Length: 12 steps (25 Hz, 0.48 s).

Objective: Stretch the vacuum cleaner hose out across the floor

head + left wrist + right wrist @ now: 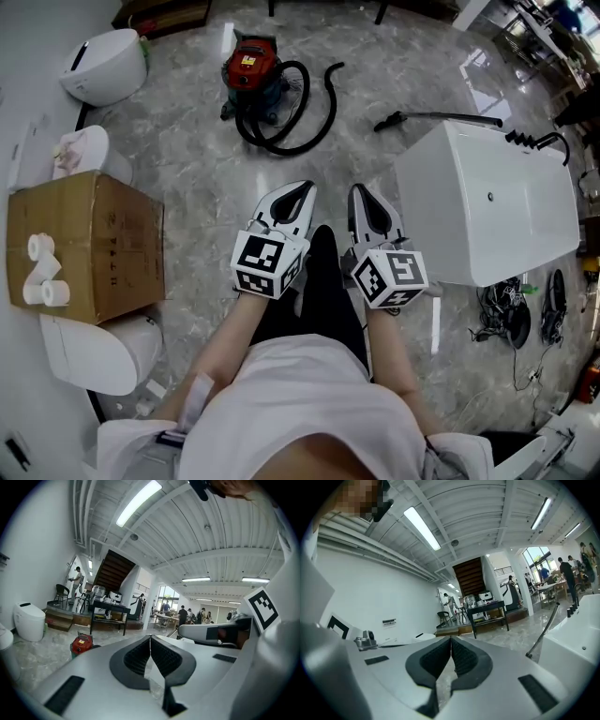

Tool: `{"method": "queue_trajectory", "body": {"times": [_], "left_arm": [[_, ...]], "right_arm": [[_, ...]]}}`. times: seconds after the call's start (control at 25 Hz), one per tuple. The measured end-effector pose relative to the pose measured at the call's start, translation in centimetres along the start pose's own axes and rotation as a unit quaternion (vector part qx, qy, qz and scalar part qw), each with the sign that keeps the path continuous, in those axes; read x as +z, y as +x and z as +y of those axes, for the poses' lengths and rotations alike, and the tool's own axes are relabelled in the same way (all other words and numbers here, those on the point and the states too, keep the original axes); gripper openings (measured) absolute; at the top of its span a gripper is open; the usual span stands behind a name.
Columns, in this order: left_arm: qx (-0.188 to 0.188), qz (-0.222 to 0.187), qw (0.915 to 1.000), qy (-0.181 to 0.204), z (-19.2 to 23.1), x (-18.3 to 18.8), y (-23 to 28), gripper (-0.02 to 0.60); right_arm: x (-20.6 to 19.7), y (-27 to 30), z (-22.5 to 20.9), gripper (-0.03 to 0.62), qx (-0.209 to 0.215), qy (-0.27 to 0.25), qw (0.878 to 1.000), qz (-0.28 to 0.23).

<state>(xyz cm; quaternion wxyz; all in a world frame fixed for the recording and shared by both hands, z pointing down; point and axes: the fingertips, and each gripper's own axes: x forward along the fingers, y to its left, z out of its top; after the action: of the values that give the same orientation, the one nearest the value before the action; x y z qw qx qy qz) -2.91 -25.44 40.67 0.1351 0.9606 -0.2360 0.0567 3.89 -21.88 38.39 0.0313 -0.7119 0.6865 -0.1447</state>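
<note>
A red vacuum cleaner (251, 73) stands on the marble floor at the top of the head view, with its black hose (302, 111) coiled in loops on its right. In the left gripper view the vacuum cleaner (81, 644) shows low at the left, far off. My left gripper (299, 199) and right gripper (367, 202) hang side by side at mid-frame, well short of the hose. Both are shut with nothing between the jaws, as seen at the left gripper (150, 638) and the right gripper (451, 641).
A white bathtub (487, 202) stands at the right, with a black wand (441, 117) lying beyond it. A cardboard box (84, 244) with paper rolls (42, 272) sits left, between white toilets (108, 61). Shoes (553, 305) and cables lie lower right.
</note>
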Motion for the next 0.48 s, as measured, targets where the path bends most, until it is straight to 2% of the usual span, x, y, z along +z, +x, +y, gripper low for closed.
{"method": "queue_trajectory", "body": {"times": [0.24,0.48], "left_arm": [[0.014,-0.003,0.9998,-0.011,1.6,-0.1,3.3,0.008],[0.018,0.01,0.9996,-0.017,2.9,-0.3,9.6,0.008]], "right_arm": [[-0.2,3.5,-1.6,0.012,0.002,-0.014,1.0,0.01],[0.2,8.0,-5.0,0.012,0.01,0.001,1.0,0.011]]}}
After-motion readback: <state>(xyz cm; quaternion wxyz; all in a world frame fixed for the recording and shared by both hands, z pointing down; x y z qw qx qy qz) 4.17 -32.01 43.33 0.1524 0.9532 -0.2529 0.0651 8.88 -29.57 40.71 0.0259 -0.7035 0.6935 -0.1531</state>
